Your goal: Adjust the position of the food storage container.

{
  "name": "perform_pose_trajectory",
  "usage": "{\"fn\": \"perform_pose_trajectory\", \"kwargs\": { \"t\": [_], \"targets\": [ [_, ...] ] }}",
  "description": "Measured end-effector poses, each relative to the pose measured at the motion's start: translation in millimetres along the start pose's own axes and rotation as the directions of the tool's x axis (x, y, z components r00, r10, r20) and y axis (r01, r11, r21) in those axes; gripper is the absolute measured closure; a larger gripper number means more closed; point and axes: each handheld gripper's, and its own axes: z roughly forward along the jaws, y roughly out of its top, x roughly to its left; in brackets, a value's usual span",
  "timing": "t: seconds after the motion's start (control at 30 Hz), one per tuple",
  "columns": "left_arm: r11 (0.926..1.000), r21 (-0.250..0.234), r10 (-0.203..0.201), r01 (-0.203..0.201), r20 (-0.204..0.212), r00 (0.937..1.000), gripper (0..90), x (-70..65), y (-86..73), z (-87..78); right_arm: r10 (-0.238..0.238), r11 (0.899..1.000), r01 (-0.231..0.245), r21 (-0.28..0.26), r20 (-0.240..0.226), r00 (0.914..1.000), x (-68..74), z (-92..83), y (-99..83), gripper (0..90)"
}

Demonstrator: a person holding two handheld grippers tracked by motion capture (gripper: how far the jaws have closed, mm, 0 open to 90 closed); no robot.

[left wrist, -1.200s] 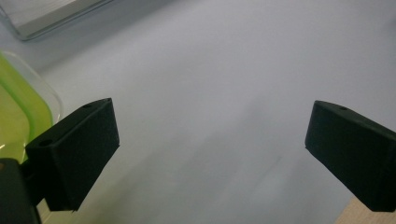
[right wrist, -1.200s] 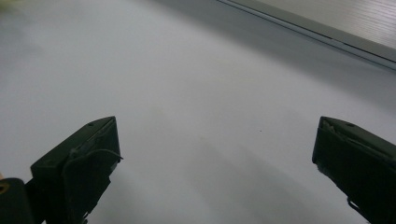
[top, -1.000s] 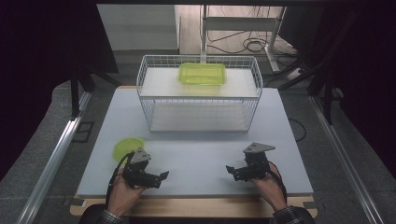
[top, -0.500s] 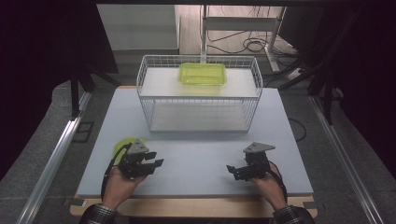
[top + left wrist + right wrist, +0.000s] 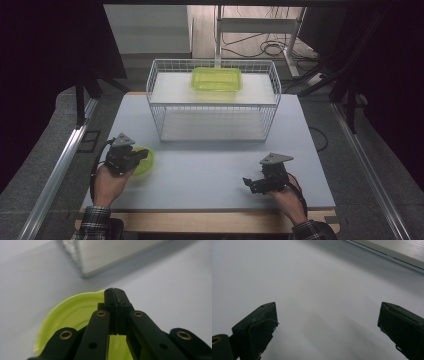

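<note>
Black jaws of the left gripper (image 5: 115, 293) have just been closing and now stand pressed together, their tips over the rim of a lime-green plate (image 5: 75, 312) that lies beneath them in the left gripper view; whether the rim is pinched between them cannot be told. In the high view the left gripper (image 5: 141, 155) sits at the lower left of the frame, the plate (image 5: 145, 162) just under its tips on the pale grey worktop (image 5: 210, 170). At the lower right, the right gripper (image 5: 248, 184) hovers with its jaws wide apart over bare worktop. Farther up, at mid-frame, stands a white wire basket (image 5: 155, 107), with a lime-green tray (image 5: 217, 79) resting on top.
</note>
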Motion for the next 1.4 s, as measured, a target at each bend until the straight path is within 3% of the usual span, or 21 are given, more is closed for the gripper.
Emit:
{"fn": "perform_pose_trajectory", "kwargs": {
  "t": [0.1,0.27,0.5,0.63,1.03,1.4],
  "targets": [
    [0.9996,-0.012,-0.025,0.024,-0.054,0.9982,90.0,15.5,-6.5,-2.8,-0.002,1.000,0.002,0.002,-0.003,1.0000,0.6,1.1,-0.4,2.8],
    [0.9964,-0.042,-0.079,0.074,-0.121,0.9895,90.0,35.8,-15.8,-7.9,-0.008,1.000,0.008,0.011,-0.007,0.9999,1.4,2.7,-1.0,2.9],
    [0.9912,-0.051,-0.129,0.122,-0.183,0.9746,90.0,53.4,-28.3,-6.4,-0.008,1.000,0.008,0.013,-0.008,0.9999,1.4,2.9,-1.3,3.0],
    [0.9908,-0.035,-0.135,0.131,-0.195,0.9714,90.0,56.6,-32.7,0.6,-0.007,1.000,0.007,0.014,-0.009,0.9999,1.5,3.1,-1.5,3.0],
    [0.9922,-0.004,-0.123,0.124,-0.170,0.9776,90.0,48.4,-37.3,6.9,0.001,1.000,-0.001,0.005,-0.009,1.0000,0.9,2.0,-1.8,3.0],
    [0.9941,0.000,-0.107,0.108,-0.122,0.9868,90.0,21.0,-34.2,12.2,0.002,1.000,-0.002,0.006,-0.006,1.0000,0.9,1.5,-1.8,3.0]
  ]
}}
